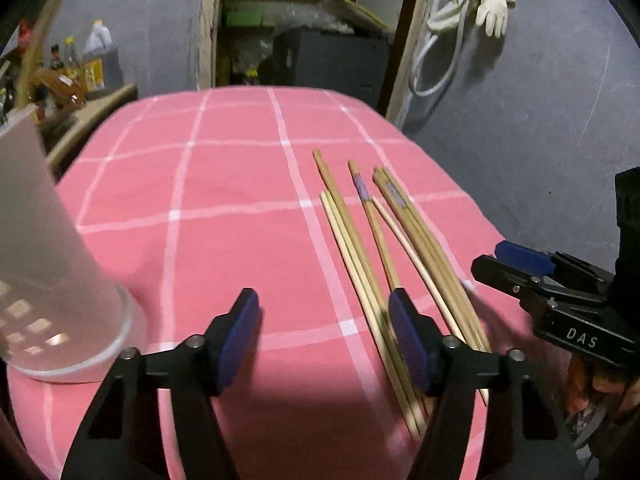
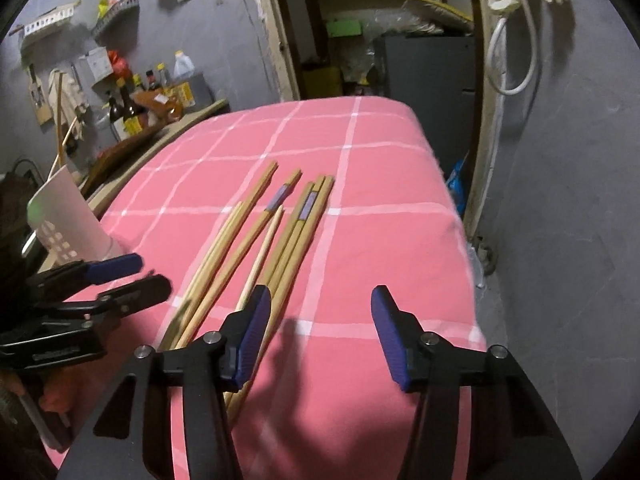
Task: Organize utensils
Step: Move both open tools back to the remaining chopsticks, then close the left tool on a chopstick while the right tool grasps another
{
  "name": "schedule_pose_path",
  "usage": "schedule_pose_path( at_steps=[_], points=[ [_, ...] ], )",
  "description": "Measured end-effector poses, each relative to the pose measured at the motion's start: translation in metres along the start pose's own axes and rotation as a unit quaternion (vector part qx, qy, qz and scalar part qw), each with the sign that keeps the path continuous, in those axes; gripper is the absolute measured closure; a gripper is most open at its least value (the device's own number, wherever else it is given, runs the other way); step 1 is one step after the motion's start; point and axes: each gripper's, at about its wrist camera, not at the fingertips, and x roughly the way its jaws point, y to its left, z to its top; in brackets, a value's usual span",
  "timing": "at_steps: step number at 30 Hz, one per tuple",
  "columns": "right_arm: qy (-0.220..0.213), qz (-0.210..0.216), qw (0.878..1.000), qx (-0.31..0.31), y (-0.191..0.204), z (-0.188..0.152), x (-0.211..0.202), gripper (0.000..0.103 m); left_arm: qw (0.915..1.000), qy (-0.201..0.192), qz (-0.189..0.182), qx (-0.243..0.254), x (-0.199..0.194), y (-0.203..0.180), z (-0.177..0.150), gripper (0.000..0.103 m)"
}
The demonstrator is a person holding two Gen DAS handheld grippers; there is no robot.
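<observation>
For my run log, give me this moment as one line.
left gripper: open, empty | right gripper: open, empty | chopsticks: loose on pink checked tablecloth | white utensil holder: left, upright

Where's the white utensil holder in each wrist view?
Left wrist: white utensil holder fills the left edge, close up, standing on the pink cloth.
Right wrist: holder at mid-left, behind the left gripper.
Shared landmark: the chopsticks lying on the cloth.

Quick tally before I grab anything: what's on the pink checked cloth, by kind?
light wooden chopsticks: 8, as far as the bunched ones can be told apart
white perforated plastic utensil holder: 1
Total: 9
</observation>
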Motion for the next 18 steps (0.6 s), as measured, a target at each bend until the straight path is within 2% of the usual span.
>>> schedule_pose_path(
  at_steps=[6, 18],
  points=[
    [0.027, 0.003, 1.0, -0.008, 0.003, 0.003, 0.013, 0.057, 0.9997, 0.026, -0.001, 0.003, 0.015, 0.002, 0.003, 0.059],
    [0.041, -0.005, 0.999, -0.012, 0.003, 0.011, 0.023, 0.059, 0.9995, 0.03, 0.006, 0.007, 0.017, 0.0, 0.006, 0.072]
  ],
)
